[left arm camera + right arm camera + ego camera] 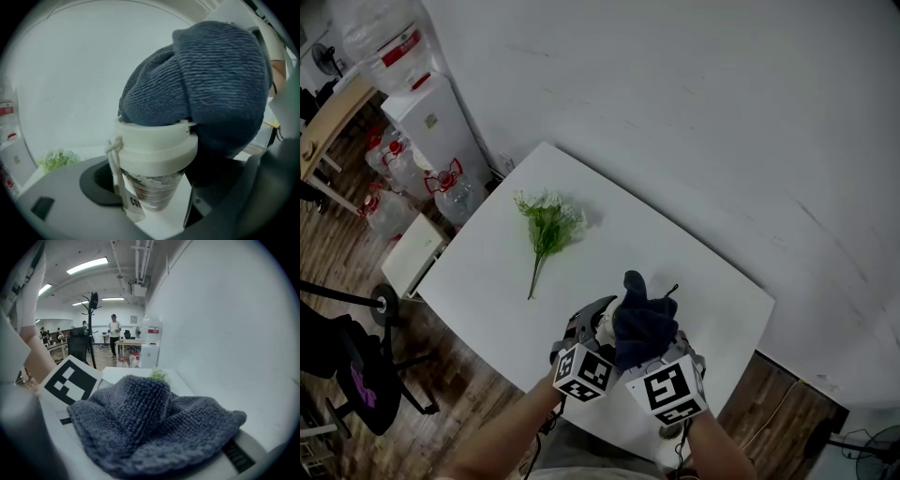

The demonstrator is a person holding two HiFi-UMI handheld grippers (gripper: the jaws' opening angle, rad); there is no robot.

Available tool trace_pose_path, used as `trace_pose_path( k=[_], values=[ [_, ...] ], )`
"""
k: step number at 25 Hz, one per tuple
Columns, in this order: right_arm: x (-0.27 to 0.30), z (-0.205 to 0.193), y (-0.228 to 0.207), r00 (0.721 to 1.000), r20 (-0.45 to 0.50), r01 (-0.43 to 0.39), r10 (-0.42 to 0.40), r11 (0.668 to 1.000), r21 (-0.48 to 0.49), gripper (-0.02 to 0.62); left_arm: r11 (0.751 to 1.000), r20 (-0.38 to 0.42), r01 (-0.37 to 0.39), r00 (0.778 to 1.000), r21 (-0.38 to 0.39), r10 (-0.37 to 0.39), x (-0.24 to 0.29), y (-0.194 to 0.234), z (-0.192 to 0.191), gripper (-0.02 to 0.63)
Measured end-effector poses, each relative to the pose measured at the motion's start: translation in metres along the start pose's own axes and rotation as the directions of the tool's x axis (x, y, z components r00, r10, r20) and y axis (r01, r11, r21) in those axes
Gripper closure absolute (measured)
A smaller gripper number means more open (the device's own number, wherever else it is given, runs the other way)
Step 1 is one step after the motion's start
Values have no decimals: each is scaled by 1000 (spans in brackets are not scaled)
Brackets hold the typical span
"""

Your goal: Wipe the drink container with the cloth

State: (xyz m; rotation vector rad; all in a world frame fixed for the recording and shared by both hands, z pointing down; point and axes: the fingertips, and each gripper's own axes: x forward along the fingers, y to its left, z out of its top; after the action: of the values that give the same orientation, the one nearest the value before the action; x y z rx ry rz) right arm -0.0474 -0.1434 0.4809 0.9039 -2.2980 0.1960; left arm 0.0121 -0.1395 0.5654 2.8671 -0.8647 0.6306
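The drink container (157,154) is a clear cup with a white lid and a hanging tag. It stands upright between the jaws of my left gripper (150,187), which is shut on its body. A dark blue knitted cloth (206,89) lies bunched on top of the lid. My right gripper (150,448) is shut on the cloth (150,423), which hides its jaws. In the head view both grippers sit close together over the table's near edge: the left gripper (592,328) beside the container (605,325), and the right gripper (654,339) under the cloth (642,314).
A green plant sprig (546,225) lies on the white table (487,281) beyond the grippers. A white wall runs along the table's far side. A water dispenser (431,117), water bottles (450,187) and a black chair (347,366) stand on the floor at the left.
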Motion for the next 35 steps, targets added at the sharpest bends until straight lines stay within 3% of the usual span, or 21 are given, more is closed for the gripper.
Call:
trace_pose_path(
  k=[7,11,13,18,22,24,29,33,35],
  values=[
    [-24,-15,24,989,-101,-114,109,993,-43,560,1000,-6,-1,1000,3,1,0,-1,-2,189],
    [-37,-31,18,975,-211,-101,74,987,-121,560,1000,-4,-3,1000,-12,3,1,1,-2,189],
    [-45,-40,12,976,-213,-70,45,991,-111,560,1000,2,-6,1000,-15,6,1,1,-4,189],
    [-71,-44,-4,998,-65,3,3,996,92,560,999,20,8,1000,-38,-7,0,0,-5,189],
    [-94,-37,-23,995,64,63,-78,976,210,558,997,-84,1,996,-73,-7,-2,-2,-25,189],
    [-104,-33,-31,987,116,80,-112,965,249,558,997,-94,3,996,-71,-10,-10,-5,-31,189],
    [-121,-27,-47,964,211,91,-161,947,308,558,993,40,6,999,-115,-1,-50,0,4,189],
    [-123,-27,-49,948,267,77,-176,936,343,557,987,158,2,987,-159,23,-80,15,48,189],
    [-119,-28,-50,939,286,80,-190,931,356,487,989,166,2,986,-147,22,-80,26,67,189]
  ],
)
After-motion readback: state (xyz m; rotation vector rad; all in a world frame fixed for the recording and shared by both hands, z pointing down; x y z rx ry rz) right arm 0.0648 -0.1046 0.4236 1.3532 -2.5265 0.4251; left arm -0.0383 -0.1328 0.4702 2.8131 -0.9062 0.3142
